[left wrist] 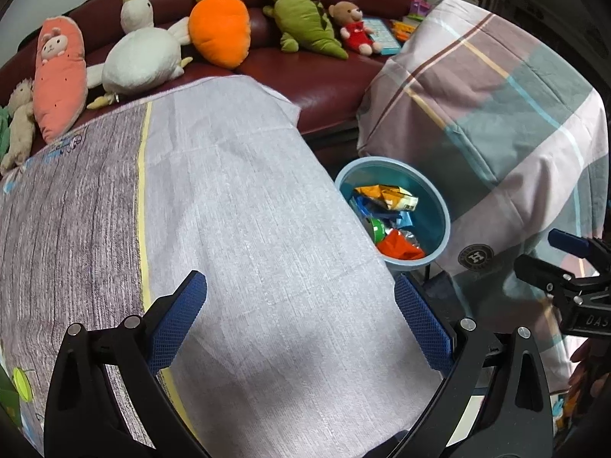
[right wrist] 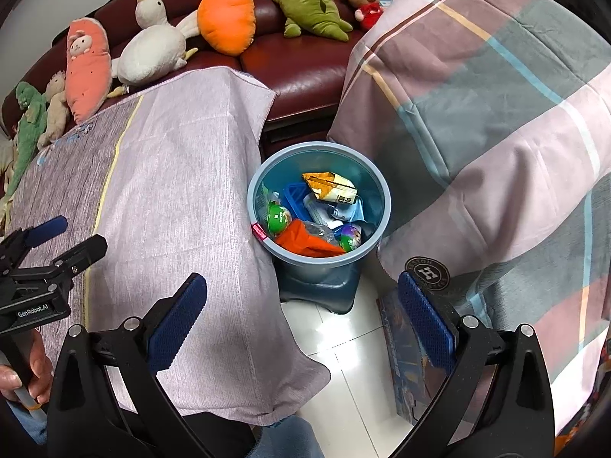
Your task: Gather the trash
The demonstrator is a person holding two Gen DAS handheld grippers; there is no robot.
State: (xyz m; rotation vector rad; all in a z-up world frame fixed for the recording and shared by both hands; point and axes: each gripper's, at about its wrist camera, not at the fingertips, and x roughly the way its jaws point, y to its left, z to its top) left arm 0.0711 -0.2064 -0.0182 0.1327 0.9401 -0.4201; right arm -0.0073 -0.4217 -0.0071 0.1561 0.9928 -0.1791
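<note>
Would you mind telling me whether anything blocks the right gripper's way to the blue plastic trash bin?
Nothing visible does. The open right gripper faces the round blue plastic trash bin across bare white floor tiles. The lilac tablecloth only brushes the bin's left rim; its mouth is uncovered.

The bin [right wrist: 319, 194] stood on the floor [right wrist: 343, 362] between the cloth-covered counter [right wrist: 172, 191] on its left and a draped piece of furniture [right wrist: 477, 114] on its right. Wrappers [right wrist: 332, 187] and other trash lay inside it. Behind all three ran a sofa [right wrist: 305, 65], with plush toys [right wrist: 225, 23] lined along its seat.
</note>
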